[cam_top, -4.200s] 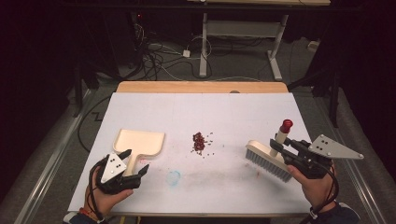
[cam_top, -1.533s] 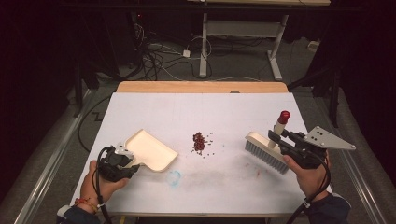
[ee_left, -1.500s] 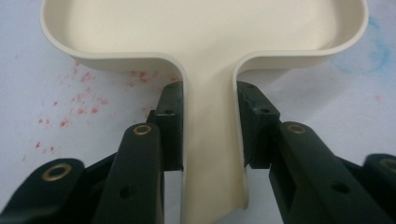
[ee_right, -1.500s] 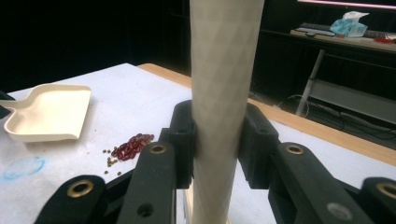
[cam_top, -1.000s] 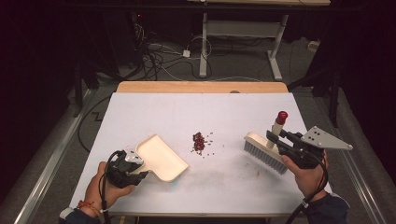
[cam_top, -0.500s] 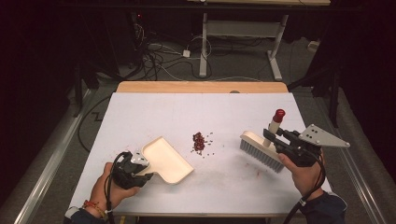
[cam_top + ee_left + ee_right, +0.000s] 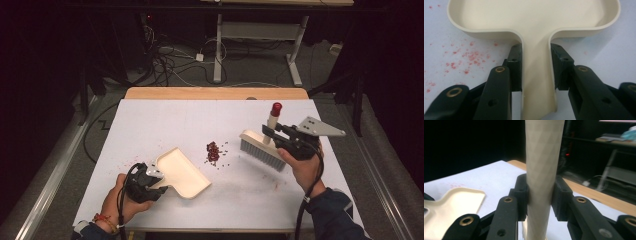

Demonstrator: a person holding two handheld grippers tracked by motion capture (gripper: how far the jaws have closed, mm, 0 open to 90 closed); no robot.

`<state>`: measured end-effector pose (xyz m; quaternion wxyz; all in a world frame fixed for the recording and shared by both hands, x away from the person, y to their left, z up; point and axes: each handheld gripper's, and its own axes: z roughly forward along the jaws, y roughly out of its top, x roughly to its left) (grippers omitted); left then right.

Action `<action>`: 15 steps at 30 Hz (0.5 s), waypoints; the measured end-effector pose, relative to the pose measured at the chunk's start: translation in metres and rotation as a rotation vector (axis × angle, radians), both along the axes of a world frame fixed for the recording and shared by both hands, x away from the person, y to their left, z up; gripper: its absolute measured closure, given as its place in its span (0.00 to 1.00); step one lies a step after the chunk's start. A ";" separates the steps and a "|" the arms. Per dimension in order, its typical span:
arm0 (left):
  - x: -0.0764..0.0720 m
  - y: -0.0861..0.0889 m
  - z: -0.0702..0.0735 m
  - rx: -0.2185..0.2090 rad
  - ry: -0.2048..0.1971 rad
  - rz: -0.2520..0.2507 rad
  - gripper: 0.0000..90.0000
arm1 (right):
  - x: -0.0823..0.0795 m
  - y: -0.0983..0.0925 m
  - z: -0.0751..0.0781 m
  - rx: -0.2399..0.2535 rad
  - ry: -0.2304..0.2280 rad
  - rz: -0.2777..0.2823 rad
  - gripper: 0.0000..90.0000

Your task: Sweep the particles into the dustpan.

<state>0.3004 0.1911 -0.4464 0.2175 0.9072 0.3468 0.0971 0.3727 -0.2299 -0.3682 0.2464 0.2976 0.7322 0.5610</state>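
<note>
A cream dustpan [image 7: 181,171] lies flat on the white table, its mouth turned toward a small heap of dark red crumbs [image 7: 213,151] at the table's middle. My left gripper [image 7: 159,182] is shut on the dustpan handle [image 7: 536,75], pads pressing both its sides. A cream brush [image 7: 262,150] with grey bristles and a red-tipped handle [image 7: 273,116] stands just right of the crumbs. My right gripper [image 7: 269,134] is shut on the brush handle [image 7: 541,177], which stands upright between the pads. The dustpan [image 7: 446,205] lies low on the left in the right gripper view.
The white table top [image 7: 165,120] carries faint red stains [image 7: 461,53] near the dustpan. A wooden strip [image 7: 215,93] runs along the far edge. Beyond it are cables [image 7: 170,60] and desk legs [image 7: 218,45] on the floor.
The brush has moved left toward the crumbs with my right gripper. The dustpan has turned and slid right, closer to the crumbs. Both grips are unchanged.
</note>
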 end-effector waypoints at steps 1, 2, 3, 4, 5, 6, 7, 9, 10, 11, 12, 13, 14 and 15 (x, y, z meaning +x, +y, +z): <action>0.001 0.000 0.000 0.000 0.000 -0.001 0.71 | 0.010 0.006 0.000 0.007 0.019 0.021 0.78; 0.001 -0.001 -0.001 0.000 0.001 -0.002 0.71 | 0.017 0.011 0.001 0.000 0.017 0.021 0.78; 0.001 -0.002 -0.001 0.001 0.001 -0.003 0.71 | 0.017 0.011 0.001 0.000 0.017 0.021 0.78; 0.002 -0.002 -0.002 0.001 0.002 -0.005 0.71 | 0.030 0.021 0.003 -0.026 0.003 0.003 0.78; 0.002 -0.003 -0.002 0.000 0.003 -0.006 0.71 | 0.037 0.026 0.004 -0.031 -0.003 -0.009 0.78; 0.003 -0.003 -0.002 0.001 0.004 -0.006 0.71 | 0.043 0.030 0.003 -0.032 -0.006 -0.017 0.78; 0.003 -0.003 -0.003 0.000 0.004 -0.005 0.71 | 0.043 0.030 0.003 -0.032 -0.006 -0.017 0.78; 0.003 -0.005 -0.004 0.001 0.004 -0.006 0.71 | 0.062 0.044 -0.003 -0.028 -0.001 -0.037 0.78; 0.003 -0.005 -0.004 0.003 0.004 -0.009 0.71 | 0.062 0.044 -0.003 -0.028 -0.001 -0.037 0.78; 0.003 -0.005 -0.004 -0.001 0.005 -0.007 0.71 | 0.065 0.047 -0.006 -0.037 -0.001 -0.044 0.78; 0.003 -0.005 -0.004 -0.004 0.006 -0.008 0.71 | 0.071 0.053 -0.010 -0.046 0.001 -0.055 0.78; 0.004 -0.005 -0.005 -0.004 0.005 -0.009 0.71 | 0.075 0.057 -0.013 -0.052 -0.004 -0.059 0.78; 0.004 -0.005 -0.005 -0.009 0.005 -0.008 0.71 | 0.081 0.064 -0.019 -0.055 -0.002 -0.079 0.78; 0.004 -0.005 -0.006 -0.006 0.005 -0.010 0.71 | 0.084 0.067 -0.022 -0.052 -0.003 -0.085 0.78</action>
